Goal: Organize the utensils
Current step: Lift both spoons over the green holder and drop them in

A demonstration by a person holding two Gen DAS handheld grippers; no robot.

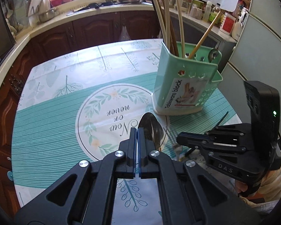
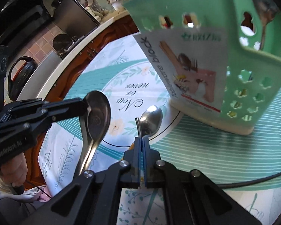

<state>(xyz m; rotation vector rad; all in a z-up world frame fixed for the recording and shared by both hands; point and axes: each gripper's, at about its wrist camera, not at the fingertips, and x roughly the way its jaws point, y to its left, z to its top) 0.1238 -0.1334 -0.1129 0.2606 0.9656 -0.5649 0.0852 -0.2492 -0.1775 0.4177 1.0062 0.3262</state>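
The left gripper [image 1: 137, 131] is clamped tight, its blue-edged pads pressed together on a large steel spoon [image 1: 151, 129], whose bowl juts out past the fingertips on the right side; from the right wrist view the same spoon [image 2: 96, 116] hangs off that gripper's tip, bowl up and handle slanting down, clear of the cloth. The right gripper [image 2: 142, 140] is likewise closed, pinching the necks of a smaller spoon [image 2: 151, 120] and a fork [image 2: 138, 126] that lie together, the fork's tines just left of the spoon's bowl, both heads pointing toward the holder; whether they rest on the cloth or are lifted off it I cannot tell. Beyond both claws stands the green utensil holder [image 1: 179, 86], upright on the tablecloth [image 1: 52, 116] near the printed round wreath, with a paper label on its front. Long chopsticks [image 1: 179, 24] stick up from its taller compartment, and another spoon [image 2: 264, 9] leans in its lower perforated side pocket. A thin dark chopstick [image 2: 252, 181] lies on the striped cloth to the right of the right gripper. Wooden kitchen cabinets [image 1: 95, 30] and a crowded worktop run behind the table.
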